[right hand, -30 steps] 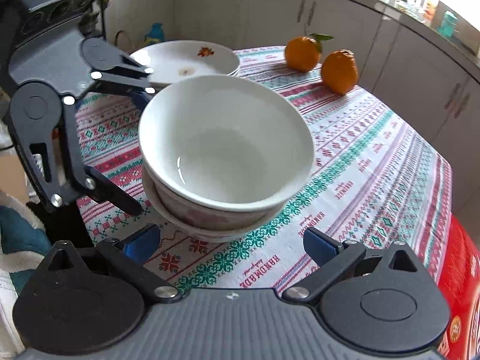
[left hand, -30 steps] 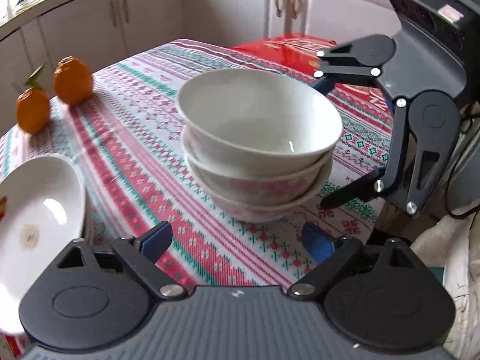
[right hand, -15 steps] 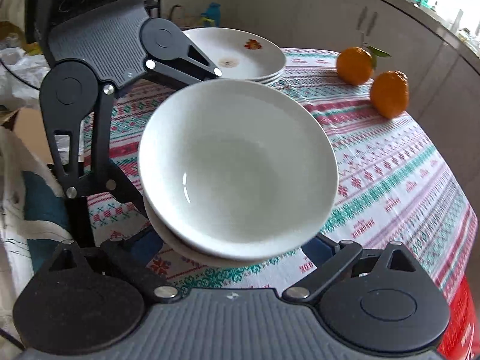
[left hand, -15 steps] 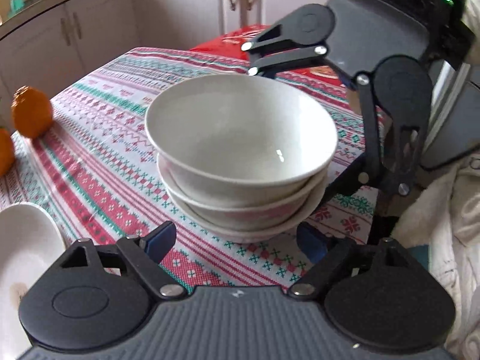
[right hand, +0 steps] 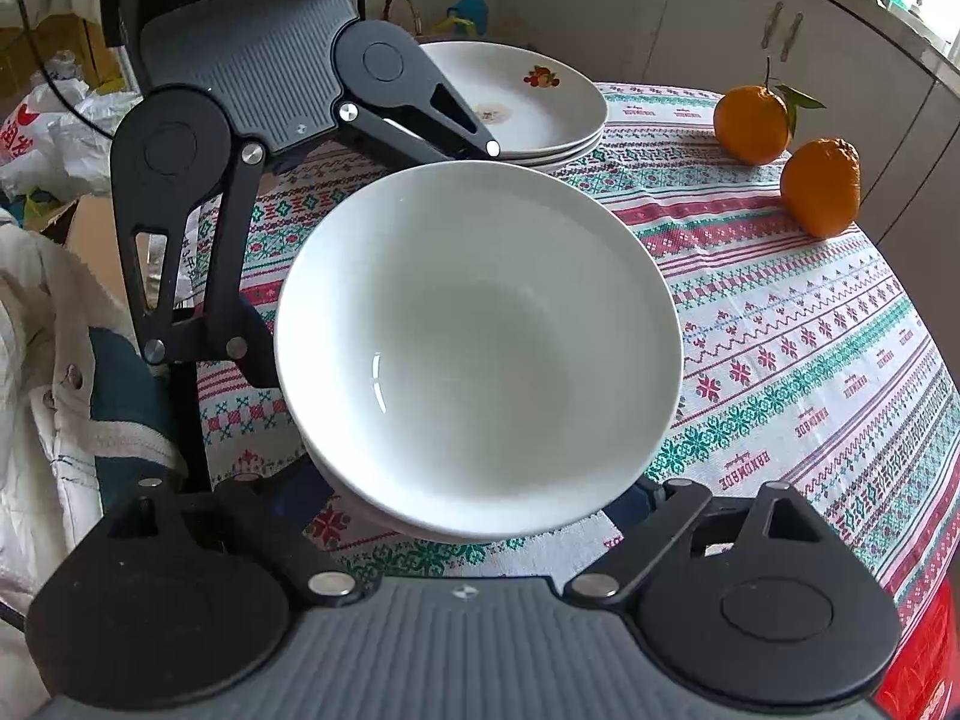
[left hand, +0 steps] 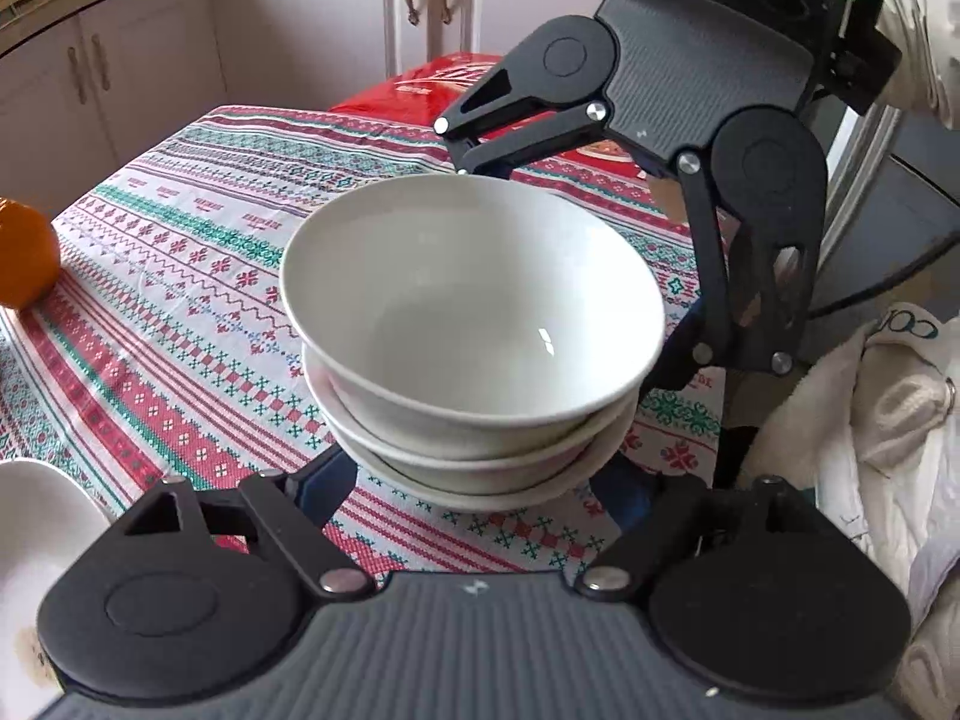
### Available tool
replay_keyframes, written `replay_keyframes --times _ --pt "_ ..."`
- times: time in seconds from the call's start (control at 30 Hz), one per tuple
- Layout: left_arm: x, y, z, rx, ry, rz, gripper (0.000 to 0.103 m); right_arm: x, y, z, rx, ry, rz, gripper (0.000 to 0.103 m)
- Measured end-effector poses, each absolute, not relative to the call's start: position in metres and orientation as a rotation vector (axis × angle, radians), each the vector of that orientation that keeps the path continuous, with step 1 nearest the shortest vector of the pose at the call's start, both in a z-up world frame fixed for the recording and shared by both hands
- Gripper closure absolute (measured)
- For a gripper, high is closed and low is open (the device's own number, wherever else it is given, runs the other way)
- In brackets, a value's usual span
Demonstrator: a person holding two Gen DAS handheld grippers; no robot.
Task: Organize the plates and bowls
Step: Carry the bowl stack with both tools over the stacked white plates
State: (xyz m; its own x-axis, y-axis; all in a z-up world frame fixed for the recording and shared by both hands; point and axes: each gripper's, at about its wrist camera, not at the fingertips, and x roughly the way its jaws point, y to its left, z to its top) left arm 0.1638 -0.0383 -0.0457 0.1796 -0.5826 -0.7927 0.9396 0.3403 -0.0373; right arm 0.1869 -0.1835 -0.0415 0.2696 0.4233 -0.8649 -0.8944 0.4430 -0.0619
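Bowls, stacked near the table edge, are flanked by the left claw and right claw, both closing around the stack; contact cannot be told, so equal pressure low down is advised.

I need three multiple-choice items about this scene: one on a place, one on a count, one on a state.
1. Where is the plate stack?
A. Behind the bowls
B. On the floor
C. Under the bowls

2. How many oranges are on the table?
A. One
B. Two
C. Four

3. What does the top bowl hold?
A. Soup
B. Rice
C. Nothing

Answers:
1 A: the plates lie beyond the bowl stack on the tablecloth.
2 B: two oranges sit together.
3 C: its white inside is bare.
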Motion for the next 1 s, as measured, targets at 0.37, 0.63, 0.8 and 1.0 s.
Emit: replay_keyframes --times 0.37,0.63,0.8,1.0 --pt "0.171 -0.041 -0.044 0.539 0.838 -1.182 0.019 0.189 -0.185 -0.041 -0.61 0.923 0.979 0.013" --pt "0.176 -0.045 -0.044 0.546 0.846 -1.175 0.02 0.189 -0.184 -0.042 -0.602 0.932 0.97 0.013" --pt "0.174 -0.04 -0.039 0.53 0.836 -1.16 0.02 0.188 -0.18 -0.035 -0.613 0.924 0.964 0.013" --pt "0.174 -0.02 -0.018 0.503 0.802 -1.105 0.02 0.194 -0.167 -0.011 -0.647 0.872 0.988 0.013"
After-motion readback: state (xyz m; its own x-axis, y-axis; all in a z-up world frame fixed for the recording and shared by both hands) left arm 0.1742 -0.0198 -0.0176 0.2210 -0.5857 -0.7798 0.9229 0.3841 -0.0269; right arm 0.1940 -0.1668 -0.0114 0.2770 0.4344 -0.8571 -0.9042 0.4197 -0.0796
